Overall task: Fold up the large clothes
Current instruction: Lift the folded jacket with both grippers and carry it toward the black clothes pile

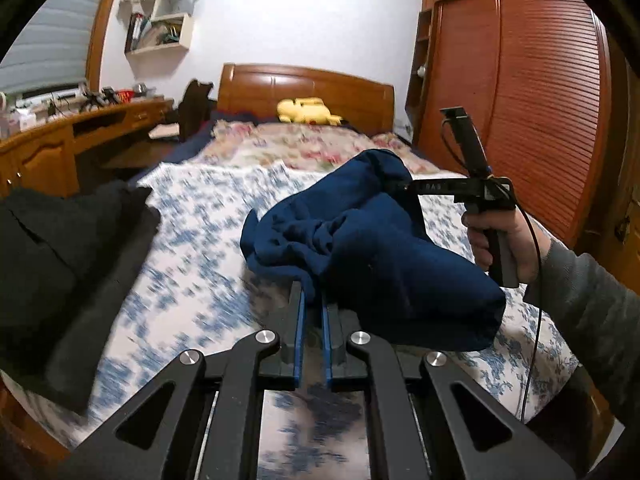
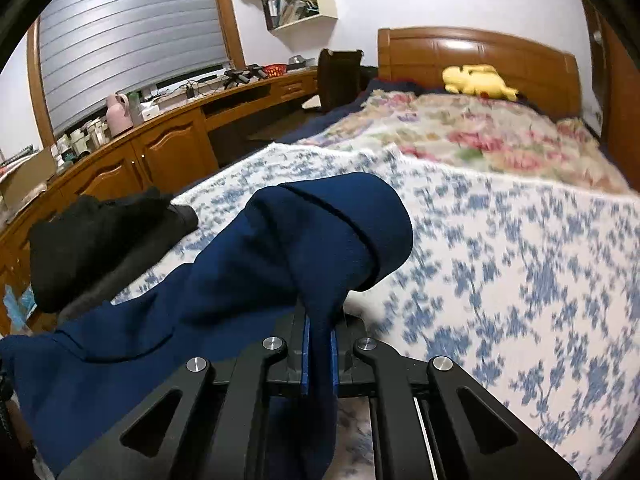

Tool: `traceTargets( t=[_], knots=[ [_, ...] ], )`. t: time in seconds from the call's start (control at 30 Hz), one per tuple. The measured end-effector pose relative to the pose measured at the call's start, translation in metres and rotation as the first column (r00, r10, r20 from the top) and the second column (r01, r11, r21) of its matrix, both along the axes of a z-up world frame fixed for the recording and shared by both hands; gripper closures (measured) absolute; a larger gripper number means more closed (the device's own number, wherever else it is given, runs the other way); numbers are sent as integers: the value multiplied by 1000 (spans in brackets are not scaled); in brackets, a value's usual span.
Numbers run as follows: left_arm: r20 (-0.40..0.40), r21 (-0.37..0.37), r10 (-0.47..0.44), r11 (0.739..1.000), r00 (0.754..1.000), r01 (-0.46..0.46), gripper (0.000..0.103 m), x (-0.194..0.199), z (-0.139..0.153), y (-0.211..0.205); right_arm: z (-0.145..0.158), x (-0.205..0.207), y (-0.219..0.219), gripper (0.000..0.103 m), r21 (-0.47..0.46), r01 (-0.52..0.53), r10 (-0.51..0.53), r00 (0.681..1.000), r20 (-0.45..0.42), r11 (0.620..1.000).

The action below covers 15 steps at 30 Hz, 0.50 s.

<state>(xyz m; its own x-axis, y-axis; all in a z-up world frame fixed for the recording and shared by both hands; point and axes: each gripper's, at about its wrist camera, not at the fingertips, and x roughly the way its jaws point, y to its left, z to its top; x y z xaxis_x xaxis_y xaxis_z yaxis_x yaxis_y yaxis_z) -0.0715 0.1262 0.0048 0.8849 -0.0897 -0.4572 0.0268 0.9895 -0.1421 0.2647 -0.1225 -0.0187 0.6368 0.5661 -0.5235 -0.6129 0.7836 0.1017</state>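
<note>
Along the bed's (image 1: 192, 264) left edge lies a heap of black clothing (image 1: 60, 248), resting on the blue-and-white floral cover. The wall shelves (image 1: 160, 12) above the desk (image 1: 80, 128) hold books and loose items too small to tell apart; the desk top is crowded with small objects.

The left hand-held gripper (image 1: 313, 300) is nearly closed, its blue pads pinching an edge of the navy blue garment (image 1: 360, 240). The garment hangs bunched and clear of the bed near its right edge, its long axis running up and to the right, from the left hand-held gripper to the right hand-held gripper (image 2: 320, 332), which is clamped on a fold at the garment's upper end. A hand (image 1: 504, 248) in a grey sleeve holds that gripper's handle. A yellow plush toy (image 1: 308, 111) rests at the headboard (image 1: 304, 88).
</note>
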Motion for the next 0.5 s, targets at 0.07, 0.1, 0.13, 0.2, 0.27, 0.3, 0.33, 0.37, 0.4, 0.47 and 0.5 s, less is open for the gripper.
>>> traceTargets(
  t=[0.07, 0.1, 0.13, 0.2, 0.27, 0.3, 0.33, 0.37, 0.4, 0.47, 0.5],
  knots=[
    [30, 15, 17, 1000, 999, -17, 95, -6, 12, 18, 15, -8, 20, 96, -18, -2, 3, 1000, 27, 1000],
    [39, 20, 23, 1000, 999, -23, 95, -7, 15, 25, 24, -10, 30, 96, -29, -4, 6, 999, 42, 1000],
    [51, 24, 34, 999, 998, -35, 95, -9, 20, 36, 32, -14, 43, 96, -38, -7, 9, 998, 56, 999],
    [70, 26, 55, 998, 996, -57, 95, -13, 29, 58, 48, -21, 65, 96, -56, -14, 19, 997, 80, 998],
    [89, 15, 85, 996, 992, -87, 95, -19, 40, 88, 65, -27, 93, 96, -71, -24, 32, 993, 110, 997],
    [95, 5, 103, 995, 990, -104, 95, -23, 45, 103, 73, -31, 108, 96, -75, -30, 40, 991, 124, 997],
    [101, 0, 119, 993, 988, -120, 95, -25, 48, 114, 79, -33, 123, 96, -80, -37, 48, 989, 138, 996],
    [108, -3, 138, 990, 984, -139, 95, -28, 51, 126, 87, -37, 139, 96, -88, -45, 59, 986, 155, 995],
    [117, -3, 164, 986, 979, -165, 95, -34, 57, 142, 91, -41, 151, 96, -93, -54, 69, 984, 166, 994],
    [131, 3, 200, 979, 971, -202, 95, -40, 66, 162, 105, -49, 182, 96, -97, -73, 90, 978, 186, 993],
    [139, 10, 222, 974, 965, -226, 95, -43, 71, 174, 111, -53, 196, 96, -101, -80, 99, 975, 199, 992]
  ],
)
